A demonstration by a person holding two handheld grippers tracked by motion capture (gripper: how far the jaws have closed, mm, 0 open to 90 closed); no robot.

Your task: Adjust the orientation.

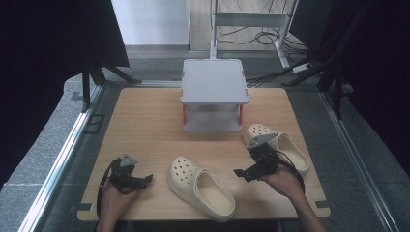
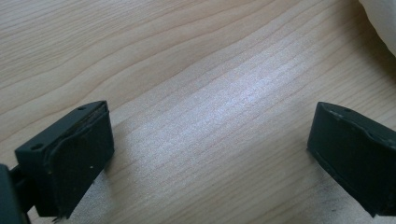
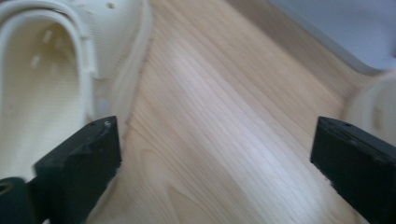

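Two cream clogs lie on the wooden table (image 1: 145, 121). One clog (image 1: 200, 187) is at the front middle, toe pointing to the back left. The other clog (image 1: 285, 145) lies at the right, partly behind my right hand. My right gripper (image 1: 241, 173) hovers between them, pointing left, open and holding nothing. In the right gripper view its jaws (image 3: 215, 163) stand wide over bare wood, with the front clog (image 3: 42, 79) at the left and the other clog (image 3: 373, 112) blurred at the right. My left gripper (image 1: 146, 179) rests left of the front clog, open (image 2: 210, 154) over bare wood.
A grey two-level stand (image 1: 214, 82) with orange posts sits at the back middle of the table; its lower part (image 3: 336, 28) appears in the right gripper view. A bit of cream clog (image 2: 380, 18) edges the left gripper view. Black curtains flank the table.
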